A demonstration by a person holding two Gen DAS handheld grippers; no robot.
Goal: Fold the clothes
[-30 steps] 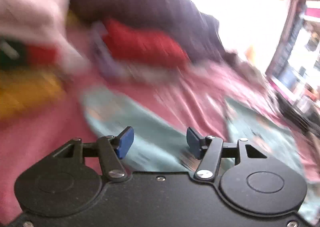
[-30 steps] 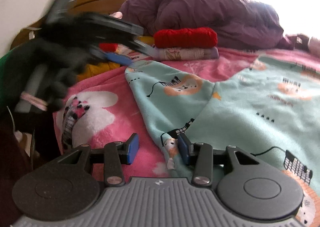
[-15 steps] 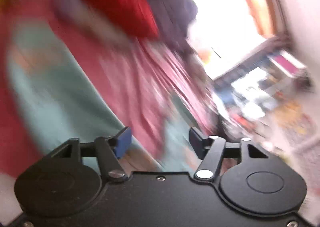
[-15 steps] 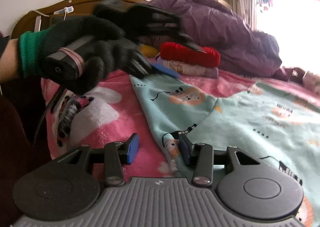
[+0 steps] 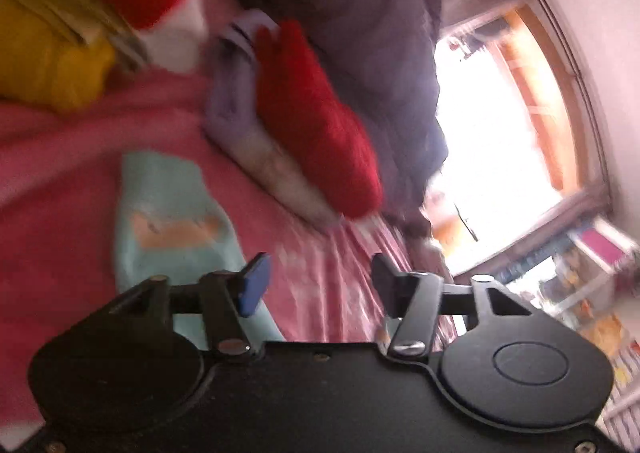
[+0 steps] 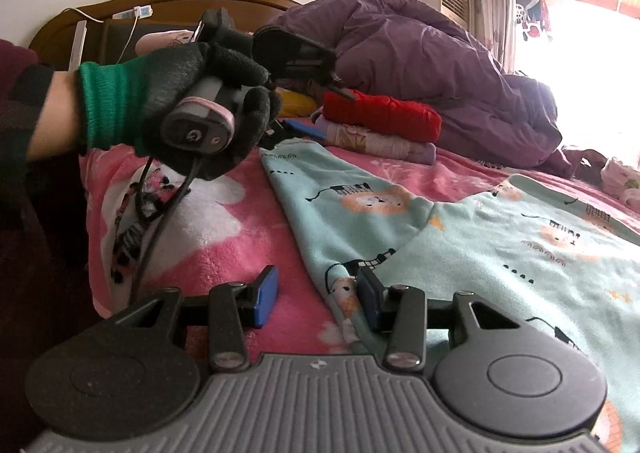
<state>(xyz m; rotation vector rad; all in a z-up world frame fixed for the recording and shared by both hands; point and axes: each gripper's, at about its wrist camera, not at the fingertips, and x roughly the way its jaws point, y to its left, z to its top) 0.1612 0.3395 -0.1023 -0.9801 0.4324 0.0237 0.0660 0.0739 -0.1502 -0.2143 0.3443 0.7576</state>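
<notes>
The fingers of the left gripper (image 5: 318,279) have just been opening and stand wide apart, with nothing between them. They hover over the end of the mint printed garment (image 6: 460,237), which lies flat on the pink blanket (image 6: 224,229). The right gripper (image 6: 318,295) has its fingers apart too, astride the garment's near edge without pressing it. I think a grab may catch the blanket together with the cloth, or only one layer. I count two grippers, one garment to fold, and one stack of folded clothes (image 6: 380,125) behind.
</notes>
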